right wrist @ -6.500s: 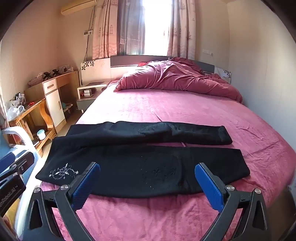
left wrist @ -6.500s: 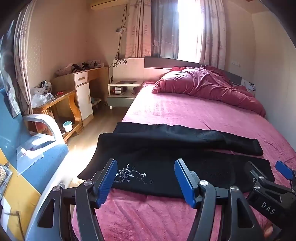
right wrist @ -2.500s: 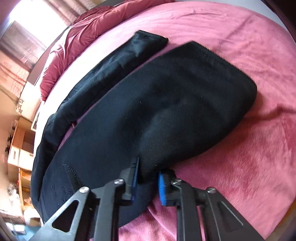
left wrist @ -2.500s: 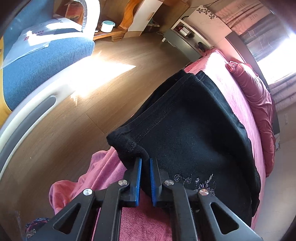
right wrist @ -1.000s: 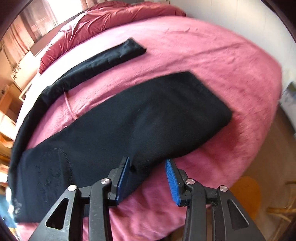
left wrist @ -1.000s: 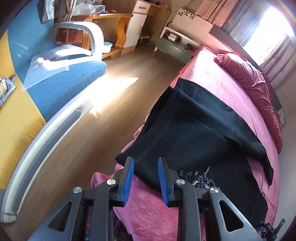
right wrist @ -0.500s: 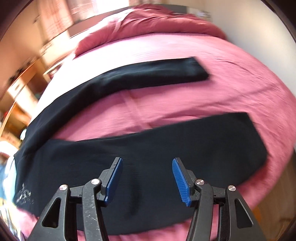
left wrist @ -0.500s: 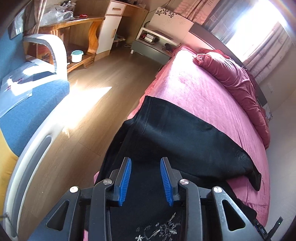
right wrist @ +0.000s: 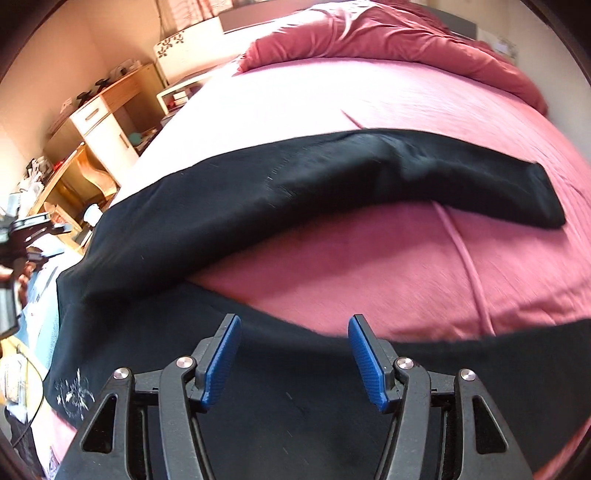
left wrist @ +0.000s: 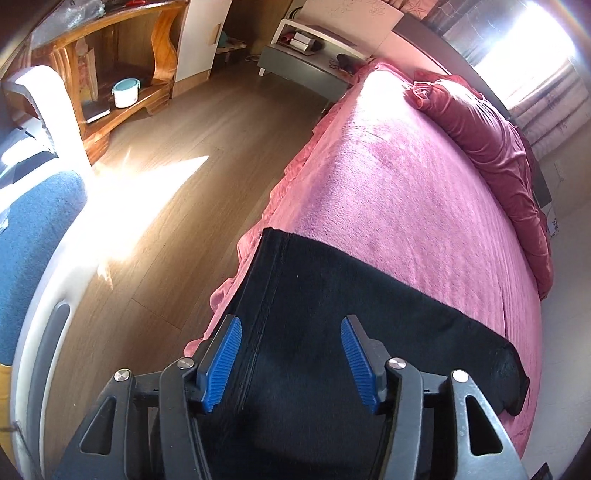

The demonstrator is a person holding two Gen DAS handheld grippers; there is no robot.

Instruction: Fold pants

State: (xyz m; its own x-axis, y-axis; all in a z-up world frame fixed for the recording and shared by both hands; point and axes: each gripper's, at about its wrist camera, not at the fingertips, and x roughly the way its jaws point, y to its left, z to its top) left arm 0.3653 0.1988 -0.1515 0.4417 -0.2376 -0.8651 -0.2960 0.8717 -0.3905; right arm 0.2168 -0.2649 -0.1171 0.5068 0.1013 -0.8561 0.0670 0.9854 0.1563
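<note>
Pink bed (right wrist: 406, 280) carries the black pants (right wrist: 295, 181), legs spread apart. Left tongs (left wrist: 290, 360) and right tongs (right wrist: 293, 358) are opening above the fabric, gripping nothing. Judged step: re-grip; next, seize the far leg and fold it onto the near one.

The pants (right wrist: 332, 192) run past the frame's right edge; their white embroidery (right wrist: 74, 397) is blurred.

Bare bedspread (right wrist: 388, 96) beyond the pants (right wrist: 295, 184); bunched quilt (right wrist: 388, 33) blocks the head.
</note>
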